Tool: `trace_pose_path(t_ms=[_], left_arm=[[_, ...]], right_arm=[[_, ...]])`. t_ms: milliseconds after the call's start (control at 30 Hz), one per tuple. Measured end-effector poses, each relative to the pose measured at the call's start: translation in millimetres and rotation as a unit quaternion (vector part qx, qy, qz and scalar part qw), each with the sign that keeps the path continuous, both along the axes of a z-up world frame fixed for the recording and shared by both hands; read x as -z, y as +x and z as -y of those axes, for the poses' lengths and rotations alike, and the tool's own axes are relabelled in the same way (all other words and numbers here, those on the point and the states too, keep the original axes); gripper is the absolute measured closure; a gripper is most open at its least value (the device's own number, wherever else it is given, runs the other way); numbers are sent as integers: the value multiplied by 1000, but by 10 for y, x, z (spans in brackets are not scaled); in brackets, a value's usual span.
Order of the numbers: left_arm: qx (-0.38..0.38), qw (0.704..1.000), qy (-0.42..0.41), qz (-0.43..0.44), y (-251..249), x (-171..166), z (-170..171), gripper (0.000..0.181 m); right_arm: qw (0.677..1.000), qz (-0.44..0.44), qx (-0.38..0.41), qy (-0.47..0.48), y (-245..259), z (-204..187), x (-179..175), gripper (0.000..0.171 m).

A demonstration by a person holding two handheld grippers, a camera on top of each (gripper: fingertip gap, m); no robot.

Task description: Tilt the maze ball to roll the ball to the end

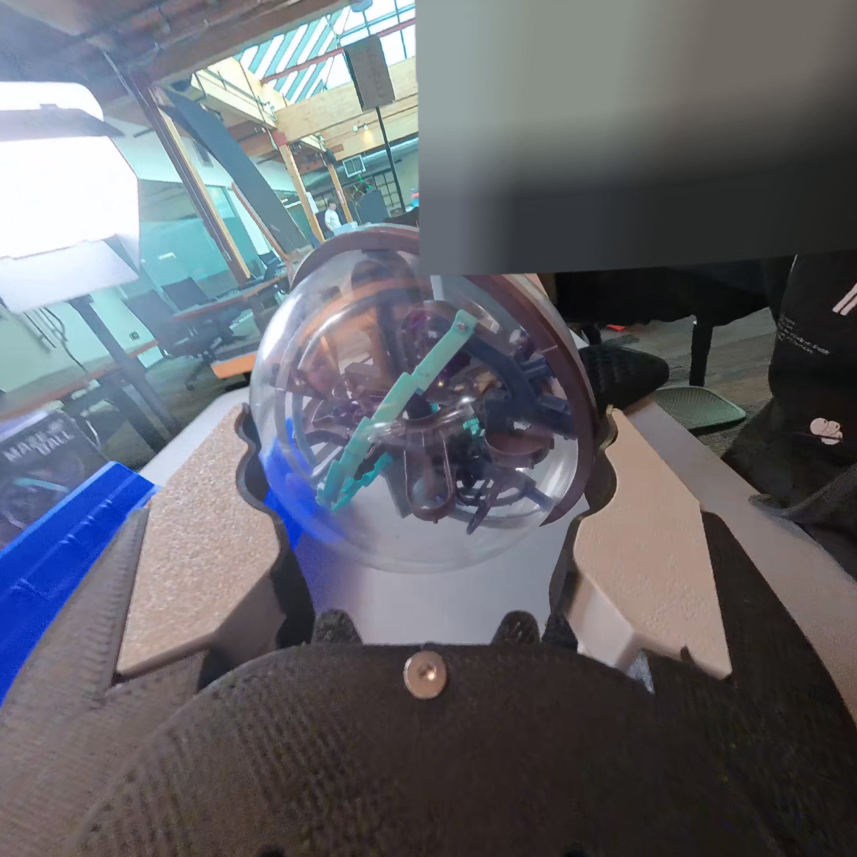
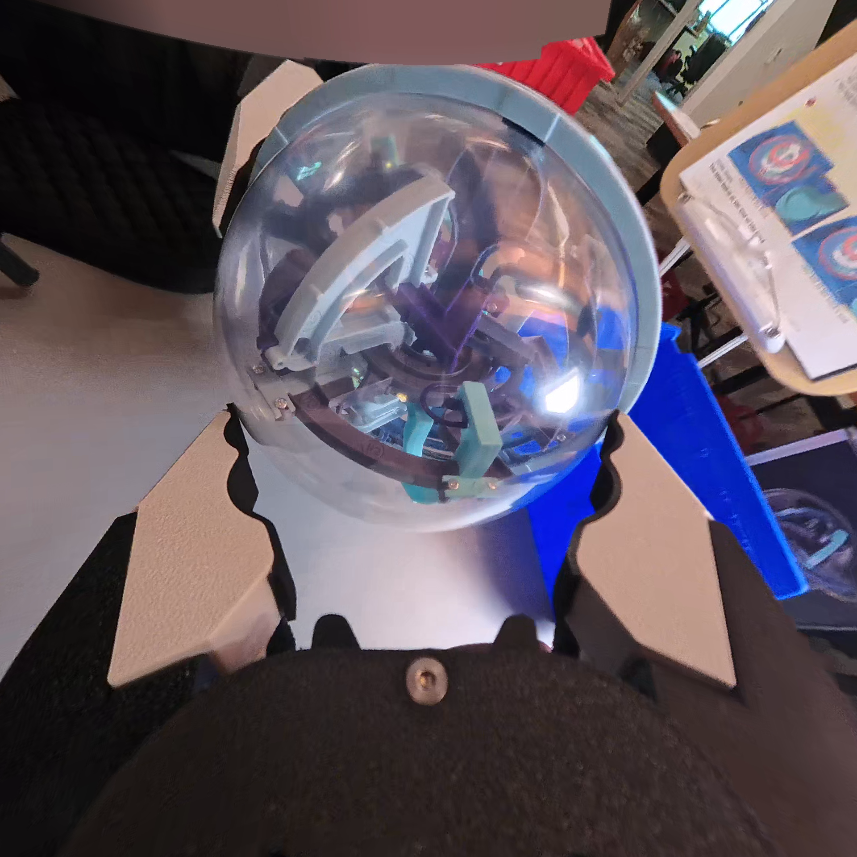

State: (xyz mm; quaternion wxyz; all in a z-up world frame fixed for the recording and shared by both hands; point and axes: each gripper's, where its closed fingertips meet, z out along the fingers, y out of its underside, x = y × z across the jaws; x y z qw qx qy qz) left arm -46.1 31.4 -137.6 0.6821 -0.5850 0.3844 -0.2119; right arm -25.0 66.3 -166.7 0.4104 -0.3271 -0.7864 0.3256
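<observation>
The maze ball (image 1: pixel 419 403) is a clear plastic sphere with brown, teal and dark blue tracks inside and a rim around its middle. It is held in the air above a white table (image 1: pixel 417 603). My left gripper (image 1: pixel 426 431) is shut on it, with a fingertip on each side. My right gripper (image 2: pixel 422 422) is shut on the same maze ball (image 2: pixel 436 297) from the opposite side. One beige finger (image 2: pixel 241 139) of the left gripper shows behind the sphere in the right wrist view. I cannot pick out the small ball inside with certainty.
A blue bin (image 1: pixel 69 533) stands on the table beside the sphere; it also shows in the right wrist view (image 2: pixel 695 463). The dark toy box (image 2: pixel 811 533) lies by it. A printed sheet (image 2: pixel 788 208) lies on a wooden table. A person in dark clothes (image 1: pixel 811 371) stands close.
</observation>
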Motion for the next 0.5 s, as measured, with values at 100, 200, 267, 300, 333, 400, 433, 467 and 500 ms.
trace_pose_path(t_ms=[100, 200, 267, 300, 333, 400, 433, 467, 500], left_arm=[[-9, 999, 32, -6, -72, -250, 44, 40], [-21, 998, 62, -22, -116, -484, 105, 41], [-25, 996, 77, -32, -123, -634, 160, 41], [-27, 995, 83, -39, -117, -702, 188, 41], [-29, 995, 88, -47, -104, -764, 214, 41], [-28, 993, 95, -62, -56, -871, 269, 42], [-27, 993, 98, -68, -30, -910, 293, 42], [-25, 992, 99, -75, -4, -935, 314, 42], [-25, 991, 98, -82, 20, -944, 327, 43]], right_arm=[[1000, -8, -10, 20, -91, 20, -241, 25], [999, -18, -20, 43, -165, 54, -466, 25], [998, -28, -25, 54, -202, 88, -588, 25], [997, -34, -28, 59, -216, 105, -636, 25], [997, -42, -30, 63, -226, 121, -676, 25], [996, -60, -33, 64, -236, 159, -729, 25], [995, -70, -35, 62, -237, 182, -746, 25], [994, -79, -37, 59, -234, 204, -756, 25], [994, -87, -37, 57, -229, 219, -756, 25]])
